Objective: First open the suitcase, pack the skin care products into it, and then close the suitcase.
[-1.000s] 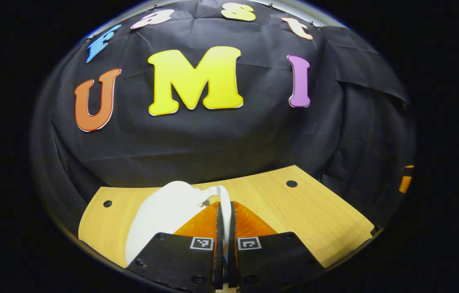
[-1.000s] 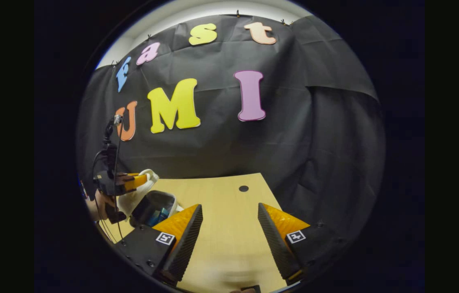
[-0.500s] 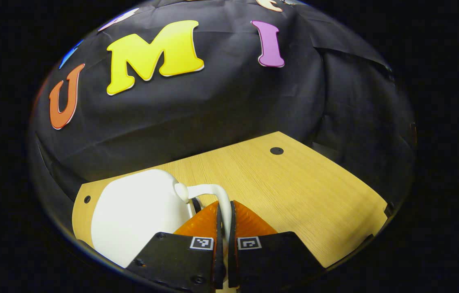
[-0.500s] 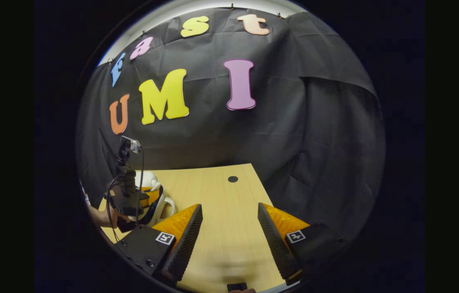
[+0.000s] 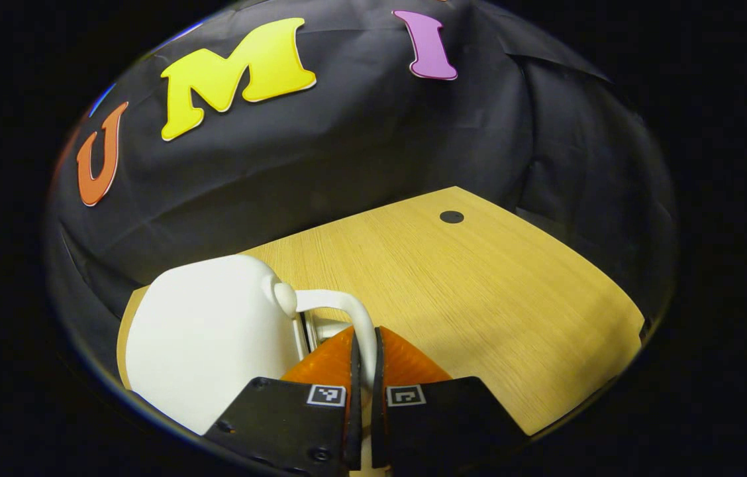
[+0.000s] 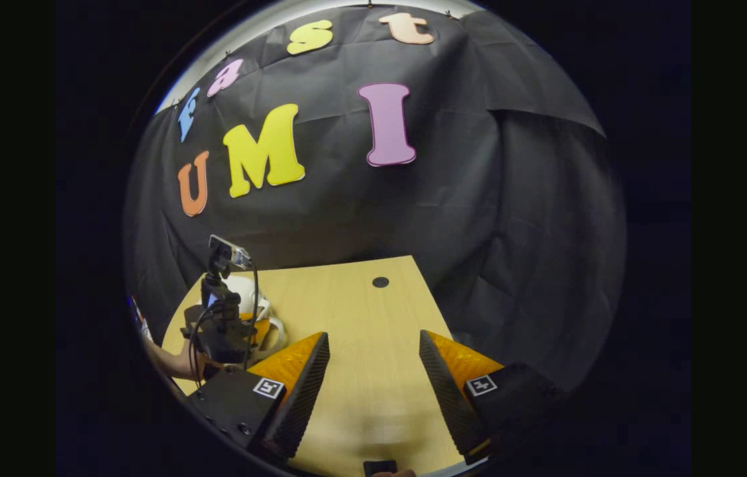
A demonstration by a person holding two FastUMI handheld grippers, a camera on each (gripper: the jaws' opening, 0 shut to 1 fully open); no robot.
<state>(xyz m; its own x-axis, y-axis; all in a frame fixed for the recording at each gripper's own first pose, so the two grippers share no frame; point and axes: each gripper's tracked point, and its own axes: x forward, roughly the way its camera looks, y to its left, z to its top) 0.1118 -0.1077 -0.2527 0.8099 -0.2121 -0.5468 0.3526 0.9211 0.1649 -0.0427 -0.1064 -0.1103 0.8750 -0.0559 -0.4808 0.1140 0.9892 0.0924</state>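
Wooden table (image 5: pixel 479 291): white suitcase (image 5: pixel 208 344) closed, contents hidden; left claw (image 5: pixel 363 344) pinching its handle (image 5: pixel 347 311); right claw (image 6: pixel 373 371) wide.

In the left gripper view, the white rounded hard-shell suitcase (image 5: pixel 208 344) lies on the pale wooden worktop (image 5: pixel 479 298), at its near left part. The suitcase's white curved handle (image 5: pixel 347 311) sticks out to its right, and the left gripper (image 5: pixel 363 371) has its jaws pressed together on that handle. A small round dark hole (image 5: pixel 451 216) sits far back on the worktop, to the right. In the right gripper view, the right gripper (image 6: pixel 373 371) hangs over the worktop's near middle, jaws apart, with the suitcase well to its left.
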